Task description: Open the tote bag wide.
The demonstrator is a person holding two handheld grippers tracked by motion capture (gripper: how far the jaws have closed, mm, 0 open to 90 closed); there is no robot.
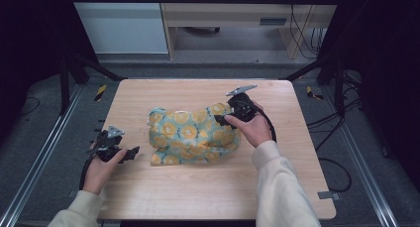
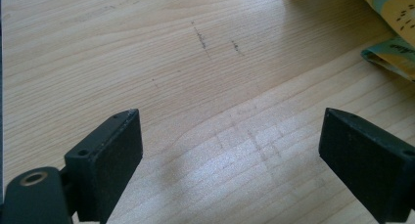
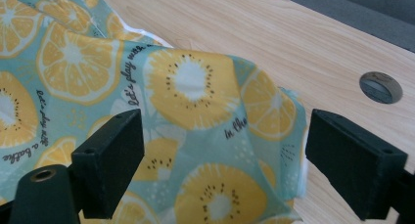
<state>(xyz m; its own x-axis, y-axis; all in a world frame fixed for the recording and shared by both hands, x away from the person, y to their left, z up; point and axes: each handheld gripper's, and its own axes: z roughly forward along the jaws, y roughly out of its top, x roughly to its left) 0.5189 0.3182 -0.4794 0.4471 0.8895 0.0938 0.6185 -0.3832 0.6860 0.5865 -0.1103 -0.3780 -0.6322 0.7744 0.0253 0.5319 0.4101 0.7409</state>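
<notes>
A crumpled lemon-print cloth lay on the tabletop, judged light, limp and best pinched at a corner. The right tongs were spread wide over its edge, and the left tongs were held open above bare wood.

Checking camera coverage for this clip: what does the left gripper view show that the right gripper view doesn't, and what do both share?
Left gripper view: open jaws of the left gripper over bare table with faint pencil marks; the cloth sits just at the frame's edge.

Right gripper view: the right gripper, open around the cloth's corner, printed lettering, a round hole in the tabletop.

Shared: wooden table, citrus-print cloth, open black jaws.
</notes>
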